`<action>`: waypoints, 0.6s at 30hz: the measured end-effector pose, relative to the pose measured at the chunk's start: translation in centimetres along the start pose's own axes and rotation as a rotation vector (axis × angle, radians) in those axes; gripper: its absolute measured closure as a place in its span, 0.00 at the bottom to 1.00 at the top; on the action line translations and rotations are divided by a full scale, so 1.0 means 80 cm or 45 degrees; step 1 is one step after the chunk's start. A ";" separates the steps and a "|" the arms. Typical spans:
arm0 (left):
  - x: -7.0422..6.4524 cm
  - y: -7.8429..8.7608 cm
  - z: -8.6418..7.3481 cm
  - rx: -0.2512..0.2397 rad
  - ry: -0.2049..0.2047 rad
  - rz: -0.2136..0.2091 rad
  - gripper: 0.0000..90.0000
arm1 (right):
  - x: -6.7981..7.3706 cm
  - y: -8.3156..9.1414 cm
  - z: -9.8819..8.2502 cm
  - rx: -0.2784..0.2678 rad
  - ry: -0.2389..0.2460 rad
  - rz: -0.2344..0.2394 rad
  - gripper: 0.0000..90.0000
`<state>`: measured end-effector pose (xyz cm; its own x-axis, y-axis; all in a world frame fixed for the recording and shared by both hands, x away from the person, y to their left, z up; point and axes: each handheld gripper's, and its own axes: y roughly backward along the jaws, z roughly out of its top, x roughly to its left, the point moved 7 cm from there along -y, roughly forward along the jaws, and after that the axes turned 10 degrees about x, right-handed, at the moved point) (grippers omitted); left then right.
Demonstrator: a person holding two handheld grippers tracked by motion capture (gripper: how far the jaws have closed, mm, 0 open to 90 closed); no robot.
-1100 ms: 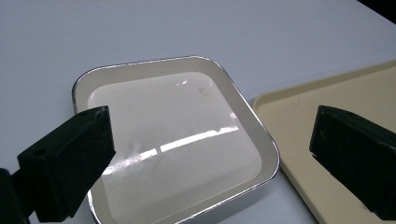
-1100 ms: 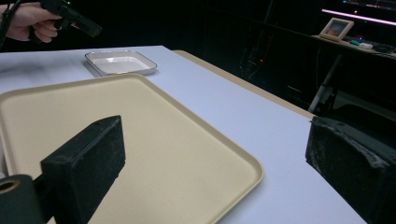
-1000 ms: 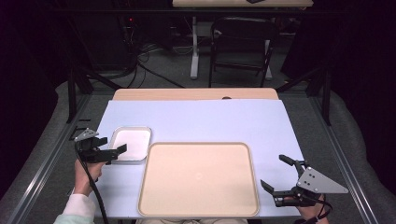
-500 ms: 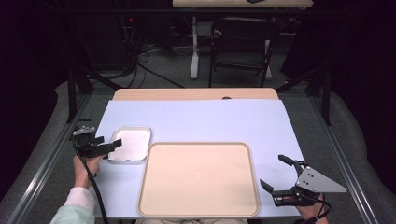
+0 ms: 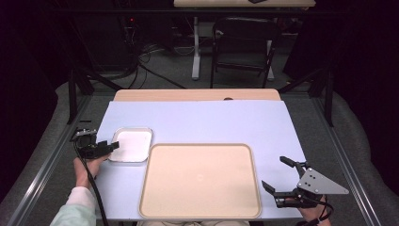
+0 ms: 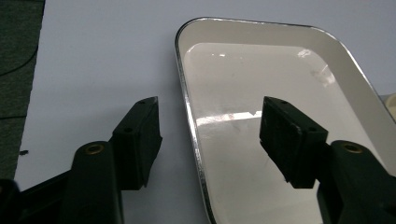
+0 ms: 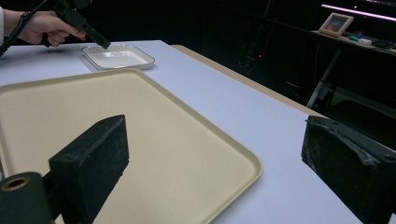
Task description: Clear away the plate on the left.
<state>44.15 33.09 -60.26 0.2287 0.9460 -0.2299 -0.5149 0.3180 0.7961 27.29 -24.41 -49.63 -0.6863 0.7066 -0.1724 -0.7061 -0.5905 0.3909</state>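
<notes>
At 9 o'clock on the desk (image 5: 197, 117), small white dish (image 5: 131, 143) sits just beside the big tan tray (image 5: 200, 181). Left gripper (image 6: 210, 135) straddles the dish's near rim, jaws just been closing, half-wide, pads not yet pressing. Right gripper (image 5: 278, 175) at 5 o'clock, wide, holding nothing.

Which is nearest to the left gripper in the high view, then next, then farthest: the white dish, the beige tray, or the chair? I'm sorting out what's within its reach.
1. White dish: right at the left gripper, whose jaws straddle its near rim.
2. Beige tray: just right of the dish.
3. Chair: on the floor beyond the table's far edge.
</notes>
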 end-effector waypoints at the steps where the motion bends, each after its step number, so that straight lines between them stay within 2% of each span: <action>1: 0.001 -0.001 -0.002 0.014 -0.008 0.009 0.47 | 0.000 0.000 0.000 0.001 -0.001 -0.001 0.07; 3: 0.001 -0.005 -0.005 0.040 -0.012 0.022 0.52 | 0.000 -0.001 0.000 0.003 -0.005 0.001 0.07; 9: 0.002 -0.005 -0.006 0.050 -0.039 0.132 0.68 | 0.001 -0.001 -0.001 0.007 -0.004 -0.004 0.08; 14: -0.001 -0.006 -0.006 0.035 -0.027 0.094 0.80 | 0.000 -0.001 -0.001 0.007 -0.001 -0.006 0.08; 18: 0.002 -0.007 -0.007 0.006 0.022 0.048 0.85 | 0.000 -0.001 -0.001 0.009 -0.003 -0.007 0.09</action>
<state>43.98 33.08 -61.05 0.1950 0.9583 -0.2088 -0.5192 0.2814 0.8070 27.31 -24.36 -49.73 -0.6822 0.7106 -0.1723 -0.7083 -0.5839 0.3966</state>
